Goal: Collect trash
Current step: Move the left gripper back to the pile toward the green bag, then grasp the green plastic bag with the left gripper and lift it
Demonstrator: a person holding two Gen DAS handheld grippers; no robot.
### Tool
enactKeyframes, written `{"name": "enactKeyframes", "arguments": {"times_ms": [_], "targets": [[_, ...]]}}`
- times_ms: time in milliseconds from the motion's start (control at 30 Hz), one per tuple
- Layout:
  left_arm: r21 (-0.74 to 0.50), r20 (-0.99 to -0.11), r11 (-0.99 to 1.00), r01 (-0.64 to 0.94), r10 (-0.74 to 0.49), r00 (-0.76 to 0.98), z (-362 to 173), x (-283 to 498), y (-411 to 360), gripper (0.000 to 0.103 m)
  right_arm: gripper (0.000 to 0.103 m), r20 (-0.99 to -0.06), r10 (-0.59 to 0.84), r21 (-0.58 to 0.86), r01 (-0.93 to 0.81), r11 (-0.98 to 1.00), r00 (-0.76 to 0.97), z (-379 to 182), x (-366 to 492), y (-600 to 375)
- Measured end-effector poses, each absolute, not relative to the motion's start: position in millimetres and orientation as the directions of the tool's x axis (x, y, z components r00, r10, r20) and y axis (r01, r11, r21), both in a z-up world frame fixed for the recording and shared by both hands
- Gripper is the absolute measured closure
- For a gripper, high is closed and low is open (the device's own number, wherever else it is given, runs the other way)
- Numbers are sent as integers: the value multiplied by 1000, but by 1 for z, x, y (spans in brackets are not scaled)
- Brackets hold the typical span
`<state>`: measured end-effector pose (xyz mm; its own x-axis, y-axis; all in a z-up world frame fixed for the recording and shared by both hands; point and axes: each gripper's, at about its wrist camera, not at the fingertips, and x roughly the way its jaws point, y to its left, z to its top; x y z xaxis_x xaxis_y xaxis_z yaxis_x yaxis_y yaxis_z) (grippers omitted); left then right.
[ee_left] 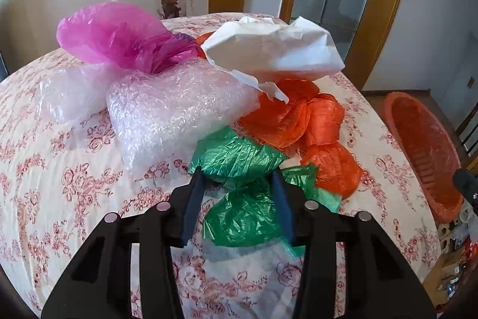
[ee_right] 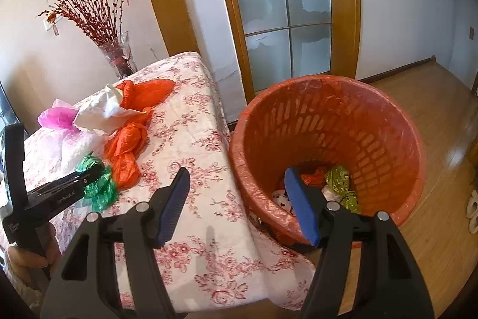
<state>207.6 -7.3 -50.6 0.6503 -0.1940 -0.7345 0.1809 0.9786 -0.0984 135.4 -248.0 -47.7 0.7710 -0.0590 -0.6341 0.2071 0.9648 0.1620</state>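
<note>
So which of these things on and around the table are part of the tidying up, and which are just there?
Part of the job:
- crumpled green plastic bag, between the left hand-held gripper's fingers
- orange plastic bags
- pink plastic bag
- clear bubble wrap
- crumpled white paper
- orange slatted waste basket

Just there:
- glass vase of red twigs
- floral tablecloth
- glazed door

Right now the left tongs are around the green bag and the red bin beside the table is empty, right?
Not quite. The left tongs do straddle the green bag, but the red bin isn't empty: the right wrist view shows crumpled trash at its bottom.
</note>
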Motion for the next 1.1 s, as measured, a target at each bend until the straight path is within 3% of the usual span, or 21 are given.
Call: {"name": "enactKeyframes", "arguments": {"times_ms": [1100], "targets": [[-60, -565, 998, 32, -61, 823, 10, 147, 111, 62, 38, -618, 82, 109, -17, 994, 782, -41, 177, -143]]}}
